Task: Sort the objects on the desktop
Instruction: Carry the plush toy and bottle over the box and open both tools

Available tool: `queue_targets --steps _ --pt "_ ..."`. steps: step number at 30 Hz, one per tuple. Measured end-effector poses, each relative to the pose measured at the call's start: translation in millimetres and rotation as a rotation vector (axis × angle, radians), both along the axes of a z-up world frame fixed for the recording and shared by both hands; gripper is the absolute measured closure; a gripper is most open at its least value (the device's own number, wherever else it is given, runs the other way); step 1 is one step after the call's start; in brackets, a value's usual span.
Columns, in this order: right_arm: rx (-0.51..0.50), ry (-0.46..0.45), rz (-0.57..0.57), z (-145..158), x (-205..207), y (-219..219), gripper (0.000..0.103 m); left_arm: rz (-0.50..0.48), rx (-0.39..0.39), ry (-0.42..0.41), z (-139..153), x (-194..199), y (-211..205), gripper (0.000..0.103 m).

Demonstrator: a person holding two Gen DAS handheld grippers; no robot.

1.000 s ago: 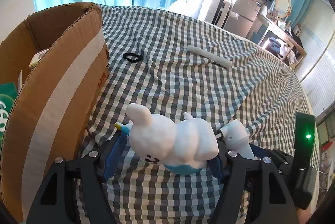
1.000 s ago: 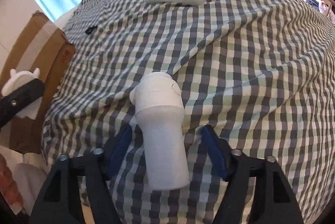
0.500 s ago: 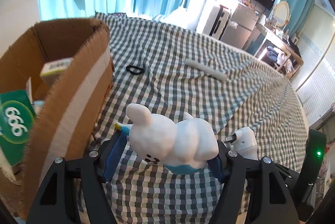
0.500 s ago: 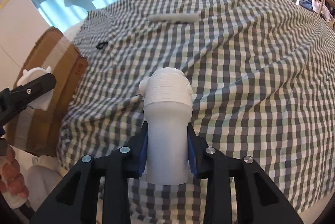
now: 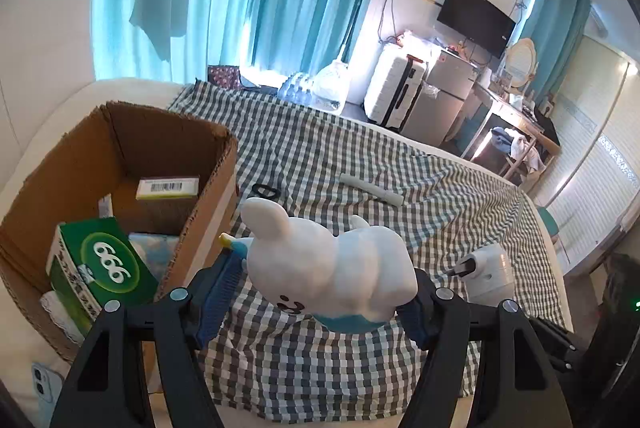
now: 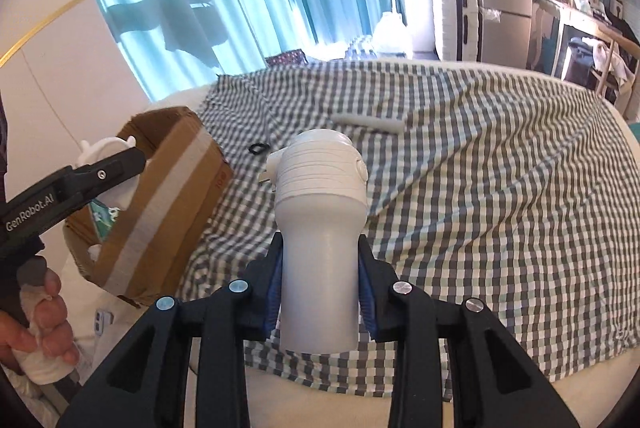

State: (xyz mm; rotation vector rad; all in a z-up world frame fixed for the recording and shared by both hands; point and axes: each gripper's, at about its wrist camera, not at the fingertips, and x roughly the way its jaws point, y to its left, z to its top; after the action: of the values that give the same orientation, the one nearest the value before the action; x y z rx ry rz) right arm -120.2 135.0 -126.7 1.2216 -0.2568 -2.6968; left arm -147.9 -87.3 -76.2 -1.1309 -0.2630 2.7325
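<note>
My left gripper (image 5: 320, 292) is shut on a white rabbit figurine (image 5: 328, 264) and holds it in the air beside the open cardboard box (image 5: 208, 220); it also shows in the right wrist view (image 6: 102, 164), over the box (image 6: 176, 188). My right gripper (image 6: 320, 284) is shut on a white plug adapter (image 6: 320, 212) with metal prongs, held above the checked cloth (image 6: 480, 188). The adapter shows in the left wrist view (image 5: 486, 274). A white stick (image 5: 370, 189) and a black hair tie (image 5: 266, 191) lie on the cloth.
The box holds a green box marked 666 (image 5: 100, 268), a yellow barcoded box (image 5: 168, 187) and a tissue pack (image 5: 154, 248). A phone (image 5: 46, 390) lies below the box. A suitcase (image 5: 394, 92), a fridge and a desk stand behind the bed.
Both grippers have risen. The right gripper closed on the adapter and lifted it off the cloth. The left gripper carried the rabbit up beside the box, whose inside now shows.
</note>
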Motion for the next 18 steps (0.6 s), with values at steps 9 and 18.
queue_targets --steps 9,18 --pt "0.018 0.089 0.080 53 11 -40 0.071 0.066 -0.049 0.039 42 8 -41 0.031" --pt "-0.009 0.109 0.220 69 -12 -116 0.071 0.173 -0.065 0.008 32 4 -112 0.031"
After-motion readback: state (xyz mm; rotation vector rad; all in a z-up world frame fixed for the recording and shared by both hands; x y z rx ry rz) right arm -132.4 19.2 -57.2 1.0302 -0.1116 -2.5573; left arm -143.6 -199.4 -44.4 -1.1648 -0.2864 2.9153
